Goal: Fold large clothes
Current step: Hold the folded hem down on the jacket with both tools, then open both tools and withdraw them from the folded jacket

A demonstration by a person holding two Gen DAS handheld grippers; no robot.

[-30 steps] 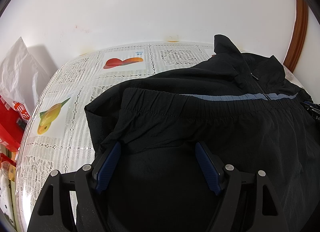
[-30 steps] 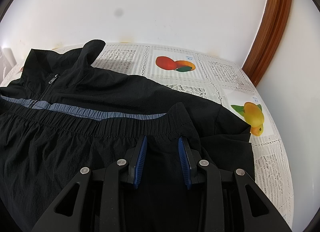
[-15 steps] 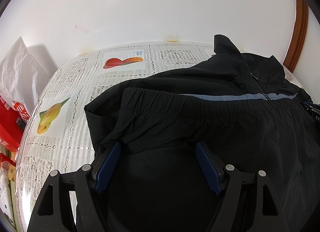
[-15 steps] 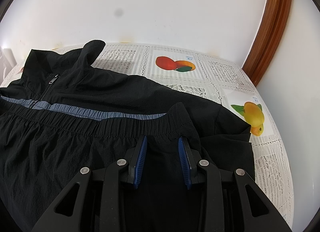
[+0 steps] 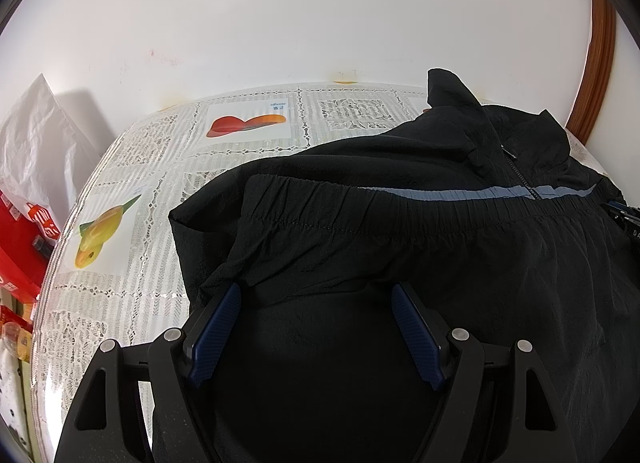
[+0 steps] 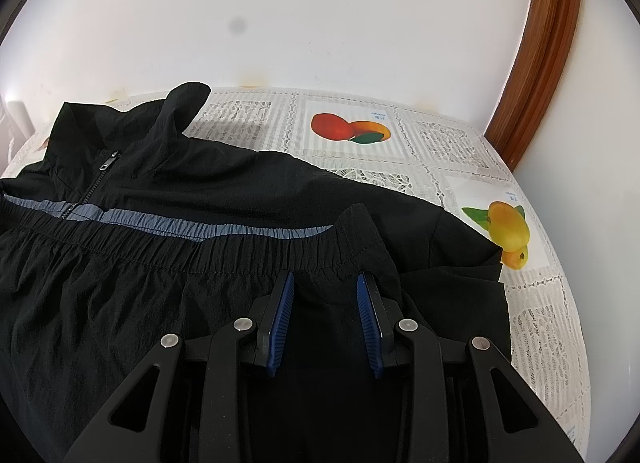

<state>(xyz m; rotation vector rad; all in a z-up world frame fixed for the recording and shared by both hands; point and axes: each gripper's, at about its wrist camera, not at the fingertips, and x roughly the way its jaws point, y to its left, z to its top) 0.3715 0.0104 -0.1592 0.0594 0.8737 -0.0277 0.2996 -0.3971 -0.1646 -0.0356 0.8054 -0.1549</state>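
A black zip jacket (image 5: 420, 247) with a grey-blue chest stripe (image 5: 480, 194) lies on the table, its elastic hem folded up over the chest. It also shows in the right wrist view (image 6: 160, 263), with collar and zipper (image 6: 102, 167) at the far left. My left gripper (image 5: 316, 291) is open wide, its blue pads (image 5: 216, 327) resting over the folded fabric near the hem's left corner. My right gripper (image 6: 326, 277) is open more narrowly, pads (image 6: 280, 315) over the fabric just behind the hem's right corner. Neither pinches cloth.
The table carries a white lace-pattern cloth with fruit prints (image 6: 348, 129) under clear plastic. A white wall runs behind. A wooden frame (image 6: 536, 63) stands at the right. A white plastic bag (image 5: 36, 151) and red boxes (image 5: 20, 247) sit off the table's left edge.
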